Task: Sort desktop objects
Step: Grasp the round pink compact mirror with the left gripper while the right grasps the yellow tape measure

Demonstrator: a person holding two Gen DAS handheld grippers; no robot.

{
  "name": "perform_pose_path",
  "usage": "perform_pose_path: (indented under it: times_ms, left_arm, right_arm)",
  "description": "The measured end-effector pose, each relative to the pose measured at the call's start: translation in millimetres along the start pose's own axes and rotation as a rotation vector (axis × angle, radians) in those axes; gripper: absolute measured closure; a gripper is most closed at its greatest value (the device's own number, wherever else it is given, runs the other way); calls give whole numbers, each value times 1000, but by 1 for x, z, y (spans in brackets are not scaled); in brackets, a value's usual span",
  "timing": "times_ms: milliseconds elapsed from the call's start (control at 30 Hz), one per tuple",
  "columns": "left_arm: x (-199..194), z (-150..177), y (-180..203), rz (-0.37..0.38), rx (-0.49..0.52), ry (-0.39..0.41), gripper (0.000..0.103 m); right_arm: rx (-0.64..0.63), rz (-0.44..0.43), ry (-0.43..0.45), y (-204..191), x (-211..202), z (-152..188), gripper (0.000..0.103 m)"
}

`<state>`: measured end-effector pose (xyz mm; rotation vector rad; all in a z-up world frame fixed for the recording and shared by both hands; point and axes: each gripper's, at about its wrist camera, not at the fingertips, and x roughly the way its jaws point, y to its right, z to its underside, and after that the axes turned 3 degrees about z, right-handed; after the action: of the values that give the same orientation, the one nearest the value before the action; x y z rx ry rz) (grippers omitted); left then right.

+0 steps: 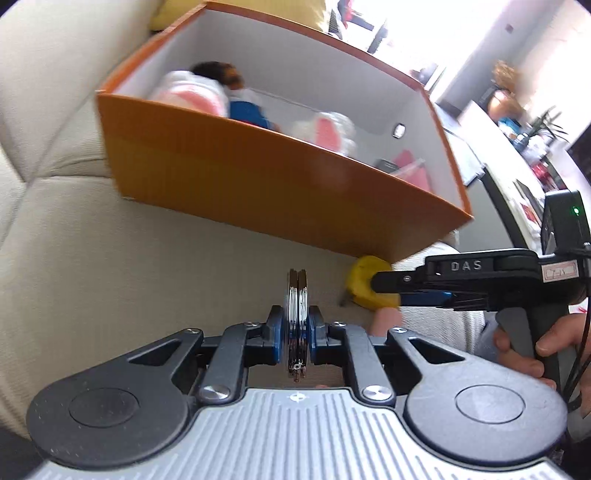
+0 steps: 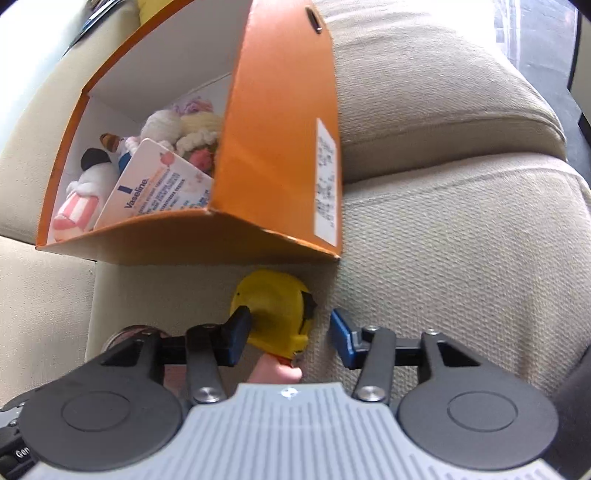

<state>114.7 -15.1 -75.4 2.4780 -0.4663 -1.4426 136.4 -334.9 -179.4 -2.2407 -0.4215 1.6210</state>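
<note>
Handcuffs (image 1: 297,325) stand on edge, clamped lengthwise in left gripper (image 1: 295,334).

Beige woven sofa (image 1: 110,258) fills most of both views; seat cushion below, back cushion (image 2: 424,92) above w/ a seam between them. Behind sofa, upper right of left wrist view, a bright window area (image 1: 424,29), strongly overexposed, so no detail there. White wall (image 1: 546,55) beside it. A long white counter or table (image 1: 491,147) w/ blurred small items and a green plant (image 1: 550,125). Daylight, soft, from the window side.
</note>
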Motion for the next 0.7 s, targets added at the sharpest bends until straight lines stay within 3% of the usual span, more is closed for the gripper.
perform_pose_path:
  times_ms: [167, 367, 533, 700]
  left_arm:
    - [-4, -1, -10, -24, -24, 5, 88]
    - [-1, 1, -12, -25, -33, -4, 88]
    - [-1, 3, -14, -24, -45, -5, 88]
    - [0, 2, -16, -25, -50, -6, 88]
  right_arm:
    - [6, -3, 8, -3, 5, -3, 53]
    - [-14, 13, 40, -11, -7, -3, 73]
    - [-107, 19, 67, -25, -31, 3, 82]
    - [-237, 27, 69, -59, -33, 21, 83]
